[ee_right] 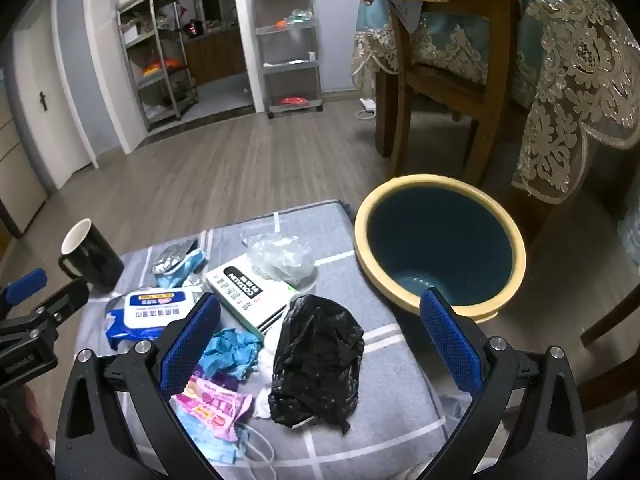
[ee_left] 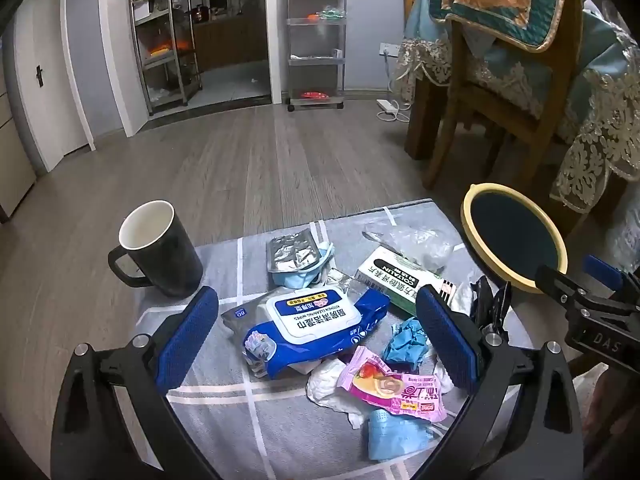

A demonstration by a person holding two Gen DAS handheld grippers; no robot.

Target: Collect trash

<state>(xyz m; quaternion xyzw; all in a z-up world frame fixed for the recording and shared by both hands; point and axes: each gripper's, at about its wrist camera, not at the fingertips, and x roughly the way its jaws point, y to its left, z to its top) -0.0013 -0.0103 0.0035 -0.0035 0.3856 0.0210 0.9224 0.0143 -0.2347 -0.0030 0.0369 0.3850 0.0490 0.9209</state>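
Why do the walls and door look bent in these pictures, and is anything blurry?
Left wrist view: the fisheye lens bows the door and darkens the corners; the wipes pack stays sharp. Right wrist view: same bending on the shelf rack, dim indoor light, black bag crisp.

This is a lived-in home, a dining area opening onto a kitchen. A wooden chair (ee_left: 500, 92) is pushed under a table draped in a teal cloth with lace trim (ee_right: 576, 80), standing on wood-look plank flooring (ee_left: 260, 152), with a white panel door (ee_left: 44, 92) set in a grey wall. Through the doorway, a metal rack (ee_right: 156, 60) holds pots and containers, a narrow wheeled cart (ee_left: 316, 40) carries packets, and a power strip (ee_left: 388, 106) lies by the skirting.
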